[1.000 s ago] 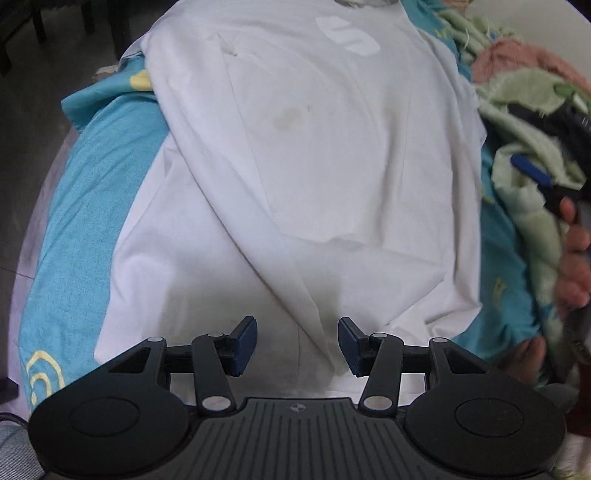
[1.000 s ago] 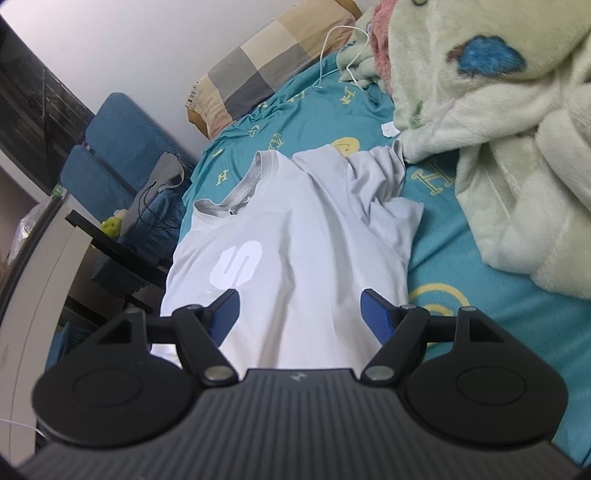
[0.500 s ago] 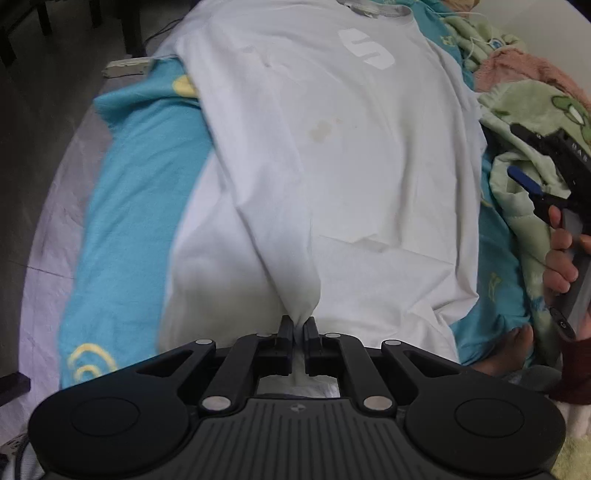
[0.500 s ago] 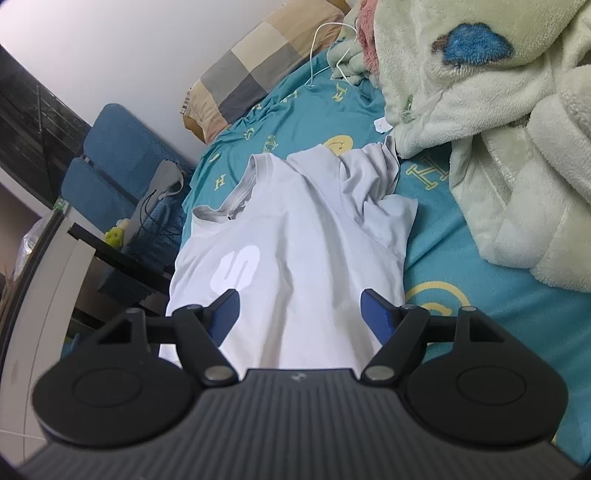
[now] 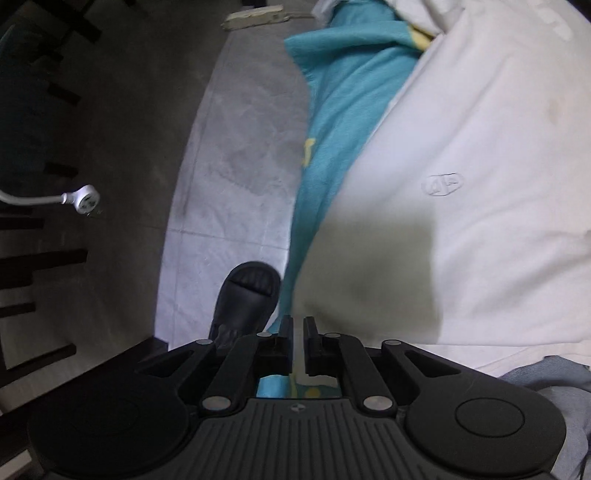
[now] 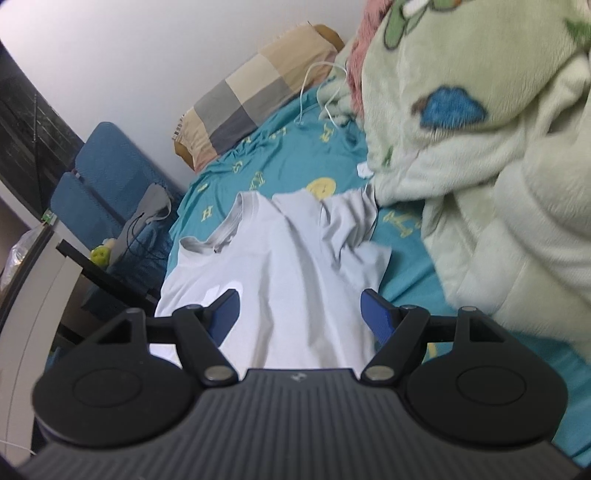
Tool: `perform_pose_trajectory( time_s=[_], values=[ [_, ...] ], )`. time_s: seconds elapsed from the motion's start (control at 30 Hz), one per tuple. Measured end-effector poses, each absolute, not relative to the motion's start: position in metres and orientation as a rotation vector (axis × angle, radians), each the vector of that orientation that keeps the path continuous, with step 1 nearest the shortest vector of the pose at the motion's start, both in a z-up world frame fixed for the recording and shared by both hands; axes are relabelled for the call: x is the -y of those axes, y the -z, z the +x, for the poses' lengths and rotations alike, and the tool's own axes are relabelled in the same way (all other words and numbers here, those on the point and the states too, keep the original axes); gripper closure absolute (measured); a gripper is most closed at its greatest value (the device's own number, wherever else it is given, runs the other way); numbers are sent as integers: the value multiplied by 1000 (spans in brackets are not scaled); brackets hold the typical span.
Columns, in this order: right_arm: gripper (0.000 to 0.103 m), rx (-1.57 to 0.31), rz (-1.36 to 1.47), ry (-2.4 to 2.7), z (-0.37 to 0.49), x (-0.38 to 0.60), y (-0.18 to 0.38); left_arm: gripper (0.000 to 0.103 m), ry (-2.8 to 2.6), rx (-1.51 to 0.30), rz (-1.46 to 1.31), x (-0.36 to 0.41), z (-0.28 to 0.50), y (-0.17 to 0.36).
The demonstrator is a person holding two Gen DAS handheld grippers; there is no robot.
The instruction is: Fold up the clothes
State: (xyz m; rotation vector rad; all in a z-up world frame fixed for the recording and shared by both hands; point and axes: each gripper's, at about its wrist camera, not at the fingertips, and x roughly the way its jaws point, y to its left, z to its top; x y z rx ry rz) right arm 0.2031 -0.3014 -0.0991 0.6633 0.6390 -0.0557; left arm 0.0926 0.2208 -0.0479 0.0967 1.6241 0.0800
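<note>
Pointing down, left gripper (image 5: pixel 298 332): jaws stand a narrow slit apart, having just been opening a little; a pale strip shows in the slit, but whether it is shirt cloth under the pads cannot be told.
Shirt, left wrist view: the white T-shirt (image 5: pixel 480 184) fills the right side, its shaded lower edge just beyond the left fingertips; a small oval logo is stamped on the cloth.
Bed edge: a teal sheet (image 5: pixel 343 110) with yellow print hangs between the shirt and the floor (image 5: pixel 236 166).
Floor (pale tiles, dim at the left): a black slipper (image 5: pixel 247 295) lies just beside the sheet's edge, near the left finger; a white plug (image 5: pixel 83 199) lies well apart at the left, a power strip (image 5: pixel 255 18) at the top.
Right gripper (image 6: pixel 300 314): jaws spread wide, blue pads bare, nothing between them; it hangs above the shirt's lower half.
Shirt, right wrist view: it lies flat on the sheet, collar toward the pillow, one sleeve rumpled against the blanket.
Blanket (image 6: pixel 480 147): pale green fleece, heaped on the right, touching the sleeve.
Head of the bed: a checked pillow (image 6: pixel 251 103) against the wall; a thin white cable (image 6: pixel 306 88) trails beside it.
Beyond the bed: a blue chair (image 6: pixel 110 177) stands at the left.
</note>
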Motion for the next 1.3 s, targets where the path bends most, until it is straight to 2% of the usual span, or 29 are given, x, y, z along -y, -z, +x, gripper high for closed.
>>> perform_pose_trajectory(
  time_s=[0.1, 0.17, 0.23, 0.4, 0.5, 0.6, 0.7, 0.77, 0.83, 0.87, 0.93, 1.23, 1.27, 1.3],
  values=[
    [29, -639, 630, 39, 204, 300, 96, 73, -30, -1529, 155, -199, 96, 27],
    [29, -651, 601, 22, 206, 296, 95, 69, 6, -1448, 188, -180, 95, 7],
    [29, -683, 583, -2, 207, 293, 97, 59, 59, -1353, 177, -157, 90, -13],
    [29, -752, 629, -47, 201, 300, 106, 44, 205, -1088, 88, -89, 72, -57],
    [29, -755, 675, -54, 192, 311, 105, 38, 280, -959, 35, -45, 72, -60],
    [29, -763, 690, -45, 182, 319, 107, 35, 328, -869, -17, -8, 85, -43],
    [30, -816, 710, -44, 175, 318, 118, 35, 362, -826, -59, -3, 108, 17],
    [31, -886, 726, -68, 167, 309, 130, 35, 363, -834, -20, -19, 133, 64],
    [35, -961, 767, -88, 154, 300, 140, 35, 331, -856, 7, -31, 150, 92],
    [40, -994, 763, -97, 147, 292, 141, 35, 310, -866, -1, -37, 154, 96],
    [41, -1053, 721, -117, 133, 274, 138, 35, 292, -881, -49, -61, 160, 114],
    [41, -1365, 371, -150, 98, 181, 150, 33, 353, -829, -122, -77, 158, 100],
    [47, -1398, 339, -161, 98, 171, 154, 33, 355, -833, -123, -78, 160, 103],
    [59, -1424, 299, -168, 97, 163, 156, 33, 357, -836, -122, -79, 160, 105]
  ],
)
